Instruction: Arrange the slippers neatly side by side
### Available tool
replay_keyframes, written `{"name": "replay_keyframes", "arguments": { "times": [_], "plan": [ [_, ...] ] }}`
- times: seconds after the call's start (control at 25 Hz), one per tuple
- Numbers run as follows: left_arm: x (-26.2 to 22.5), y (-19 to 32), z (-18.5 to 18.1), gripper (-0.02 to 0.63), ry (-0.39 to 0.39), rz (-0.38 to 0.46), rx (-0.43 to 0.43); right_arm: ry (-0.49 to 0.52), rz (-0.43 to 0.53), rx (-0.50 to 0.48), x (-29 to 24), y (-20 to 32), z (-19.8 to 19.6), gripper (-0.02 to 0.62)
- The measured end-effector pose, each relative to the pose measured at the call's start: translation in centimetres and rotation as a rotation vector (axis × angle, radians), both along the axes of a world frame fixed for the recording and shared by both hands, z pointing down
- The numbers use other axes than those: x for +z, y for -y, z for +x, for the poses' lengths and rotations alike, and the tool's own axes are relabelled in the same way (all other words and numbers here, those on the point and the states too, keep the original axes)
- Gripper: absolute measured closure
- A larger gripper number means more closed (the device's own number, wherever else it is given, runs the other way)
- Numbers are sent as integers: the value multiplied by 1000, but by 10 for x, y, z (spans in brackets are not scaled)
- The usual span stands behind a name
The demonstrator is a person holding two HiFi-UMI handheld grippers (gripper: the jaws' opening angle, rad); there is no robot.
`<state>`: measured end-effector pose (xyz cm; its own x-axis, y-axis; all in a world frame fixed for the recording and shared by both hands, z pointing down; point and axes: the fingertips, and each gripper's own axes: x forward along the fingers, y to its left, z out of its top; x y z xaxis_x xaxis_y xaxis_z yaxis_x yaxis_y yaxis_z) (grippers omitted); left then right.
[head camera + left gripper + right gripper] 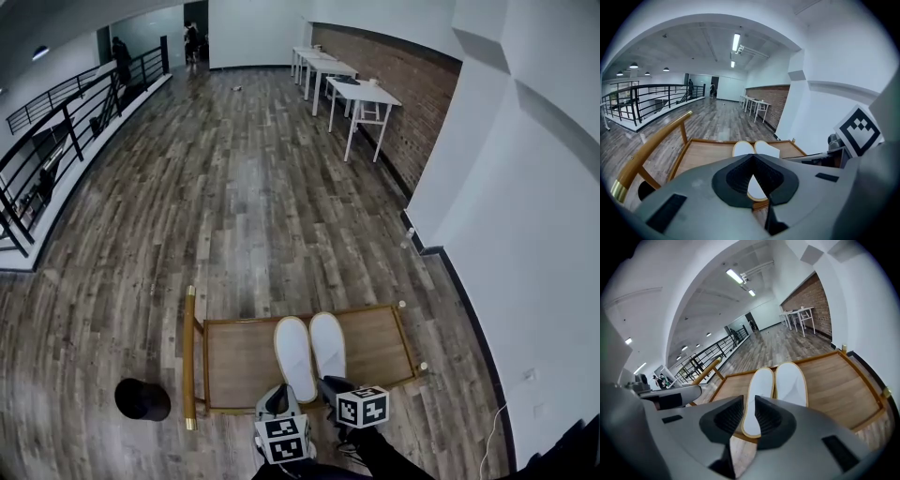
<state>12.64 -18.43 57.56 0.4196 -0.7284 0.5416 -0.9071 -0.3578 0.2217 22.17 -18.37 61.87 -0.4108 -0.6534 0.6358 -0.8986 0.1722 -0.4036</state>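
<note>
Two white slippers with tan edging lie side by side on a low wooden table (pixel 239 361), toes pointing away from me. The left slipper (pixel 294 356) reaches further back, and its heel overhangs the near table edge. The right slipper (pixel 328 342) sits close against it. My left gripper (pixel 277 401) hovers just short of the near edge, its tips together and nothing between them (pixel 752 159). My right gripper (pixel 749 414) stands open above the left slipper's heel (pixel 750 425), which shows through the gap beyond the pads.
A brass-capped wooden rail (pixel 189 356) runs along the table's left side, with a round black object (pixel 142 399) on the floor beside it. A white wall (pixel 525 281) stands close on the right. White tables (pixel 361 94) and a black railing (pixel 56 131) are far off.
</note>
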Motion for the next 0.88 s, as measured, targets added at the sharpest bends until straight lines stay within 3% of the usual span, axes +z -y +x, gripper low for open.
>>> {"name": "replay_keyframes", "arguments": {
  "times": [0.16,0.56,0.64,0.88],
  "plan": [
    [0,-8,-1,607,13,1,-8,-67,29,4,-4,-13,-2,522],
    [-4,-13,-2,607,18,16,-7,-107,41,18,-5,-15,-7,559],
    [-5,-10,-3,607,21,30,-10,-124,54,20,-8,-14,-7,597],
    [-8,-8,-5,607,23,30,-10,-148,77,19,-14,-11,-8,597]
  ]
}}
